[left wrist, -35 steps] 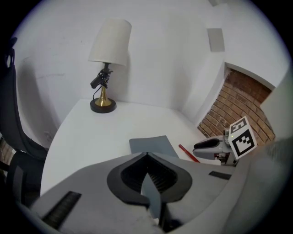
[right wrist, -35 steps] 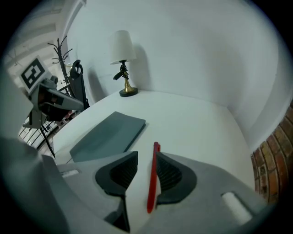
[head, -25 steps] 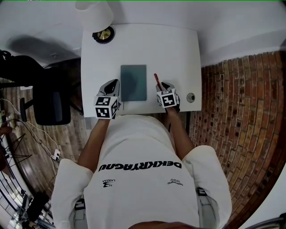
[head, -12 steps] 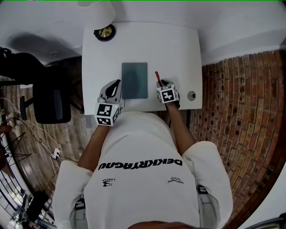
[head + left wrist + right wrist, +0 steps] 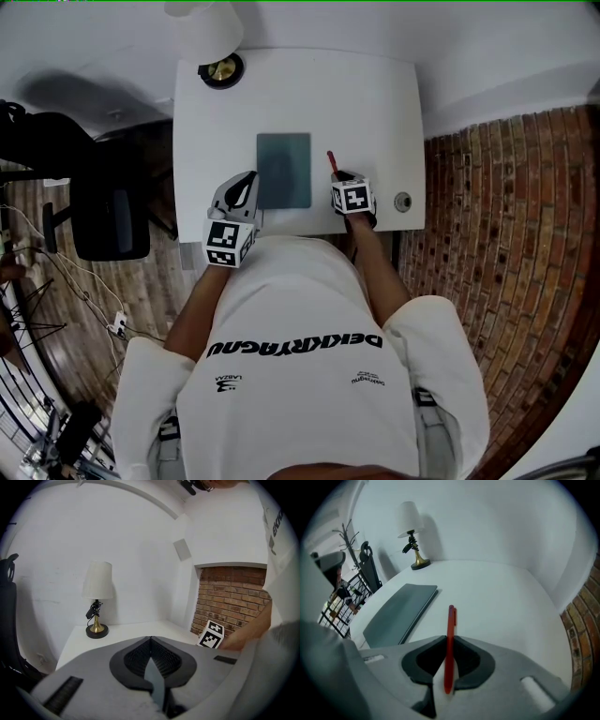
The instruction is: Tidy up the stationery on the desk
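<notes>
The right gripper point(image 5: 337, 180), jaws just closing, clamps a red pen point(image 5: 331, 161) on the white desk point(image 5: 375, 103), right of a grey notebook point(image 5: 284, 171). The left gripper point(image 5: 246, 180) hovers clenched and empty at the notebook's left.

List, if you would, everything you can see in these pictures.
desk: one, white, against the wall.
notebook: one, dark grey, lying flat mid-desk.
pen: one, red, right of the notebook, between the right gripper's jaws.
lamp: one, white shade on a brass base, desk's far left corner.
round fitting: one, grey, near the desk's right edge.
chair: one, black, left of the desk.
shirt: one, white, on the person.
left gripper: one, grey, jaws shut and empty, left of the notebook.
right gripper: one, grey, jaws have just been closing, pads now on the pen.
</notes>
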Action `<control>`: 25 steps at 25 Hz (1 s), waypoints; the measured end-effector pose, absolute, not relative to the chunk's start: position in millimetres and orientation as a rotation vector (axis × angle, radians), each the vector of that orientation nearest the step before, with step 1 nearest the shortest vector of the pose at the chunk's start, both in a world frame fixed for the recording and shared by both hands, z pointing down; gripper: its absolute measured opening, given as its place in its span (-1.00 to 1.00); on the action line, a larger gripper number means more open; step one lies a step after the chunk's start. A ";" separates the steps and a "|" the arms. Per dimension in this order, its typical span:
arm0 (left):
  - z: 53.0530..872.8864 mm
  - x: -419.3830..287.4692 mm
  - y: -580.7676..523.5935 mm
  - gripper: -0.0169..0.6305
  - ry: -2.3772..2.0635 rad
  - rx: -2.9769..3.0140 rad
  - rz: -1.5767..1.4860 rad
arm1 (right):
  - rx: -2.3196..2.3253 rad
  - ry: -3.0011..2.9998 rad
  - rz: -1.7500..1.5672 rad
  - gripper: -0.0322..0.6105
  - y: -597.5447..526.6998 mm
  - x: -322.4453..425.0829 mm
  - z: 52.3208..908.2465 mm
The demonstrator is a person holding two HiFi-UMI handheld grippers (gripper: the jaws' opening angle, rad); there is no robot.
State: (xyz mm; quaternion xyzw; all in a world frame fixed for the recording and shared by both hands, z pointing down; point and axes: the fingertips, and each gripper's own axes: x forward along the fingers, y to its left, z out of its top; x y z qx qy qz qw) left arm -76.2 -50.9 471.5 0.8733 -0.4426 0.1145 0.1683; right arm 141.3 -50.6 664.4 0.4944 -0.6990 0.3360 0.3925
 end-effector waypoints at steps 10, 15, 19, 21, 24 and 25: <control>471.3 -76.3 -50.5 -0.95 -1.271 2.478 0.327 | 1.345 -1.851 1.158 -0.75 -55.9 119.1 651.9; 470.4 -82.5 -49.2 -0.95 -1.288 2.465 0.324 | 1.390 -1.855 1.321 -0.75 -61.3 107.8 652.7; 471.1 -87.1 -47.7 -0.95 -1.305 2.455 0.320 | 1.411 -1.850 1.424 -0.75 -64.2 96.8 655.3; 471.2 -88.5 -46.9 -0.95 -1.310 2.451 0.320 | 1.416 -1.845 1.436 -0.75 -65.1 92.9 657.1; 472.3 -89.6 -45.0 -0.95 -1.309 2.444 0.318 | 1.423 -1.832 1.448 -0.75 -63.9 88.7 660.1; 472.8 -89.5 -44.6 -0.95 -1.307 2.442 0.316 | 1.424 -1.828 1.447 -0.75 -63.5 87.9 661.3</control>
